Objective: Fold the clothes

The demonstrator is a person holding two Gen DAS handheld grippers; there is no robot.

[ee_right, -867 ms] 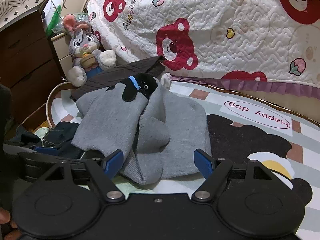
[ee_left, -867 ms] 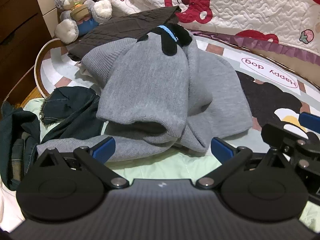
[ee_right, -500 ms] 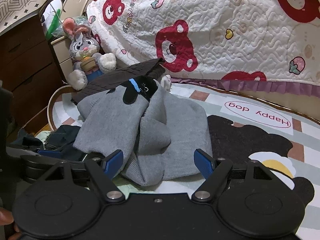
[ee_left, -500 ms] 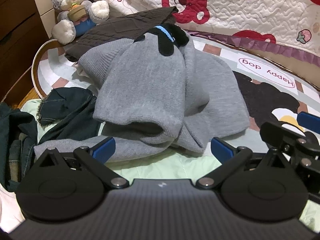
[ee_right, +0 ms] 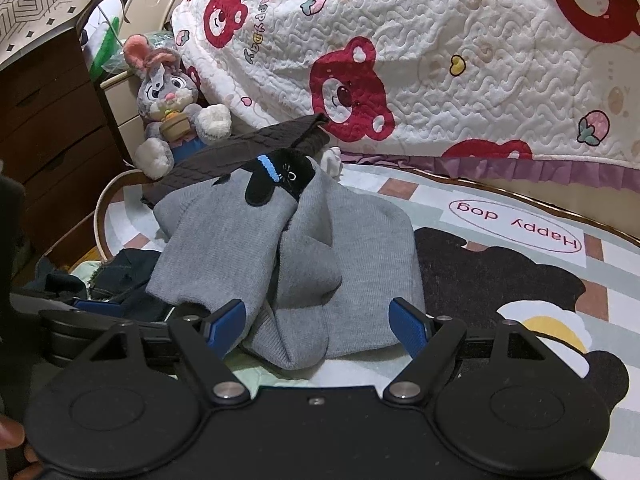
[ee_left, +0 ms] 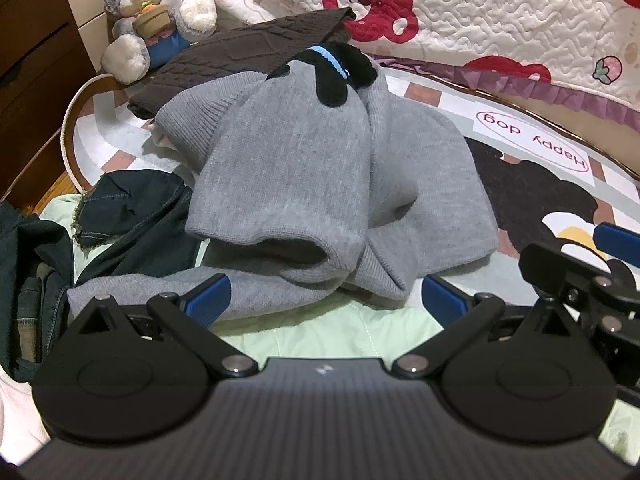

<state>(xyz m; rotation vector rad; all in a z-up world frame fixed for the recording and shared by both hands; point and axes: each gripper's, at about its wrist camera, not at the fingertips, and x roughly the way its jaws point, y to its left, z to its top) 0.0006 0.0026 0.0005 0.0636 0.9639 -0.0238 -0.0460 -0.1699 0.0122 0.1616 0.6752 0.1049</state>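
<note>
Since the earlier frames, both grippers are being brought a little nearer to the clothes pile, so the grey sweater is filling more of each view and the bed behind is sliding up and out of the left wrist view. Nothing in the pile is being shifted.

The grey sweater is lying crumpled on the rug, heaped over itself, with one ribbed cuff hanging open toward the left gripper. A black patch with a light blue stripe is sitting at the top of the heap. Behind it, a dark brown knit garment is being partly covered by the sweater. To the left of the sweater, dark denim clothes are bunched together, and a pale green quilted piece is spread beneath the pile's near edge.

The left gripper is being held with its jaws wide apart just short of the sweater's near edge, nothing being clamped between its blue pads. The right gripper is likewise being held wide, with a grey fold showing in the gap between its pads but not being pressed by them.

Further out, a plush rabbit is sitting against a wooden dresser, and a white quilt printed with red bears is hanging over the bed edge beyond the rug.
</note>
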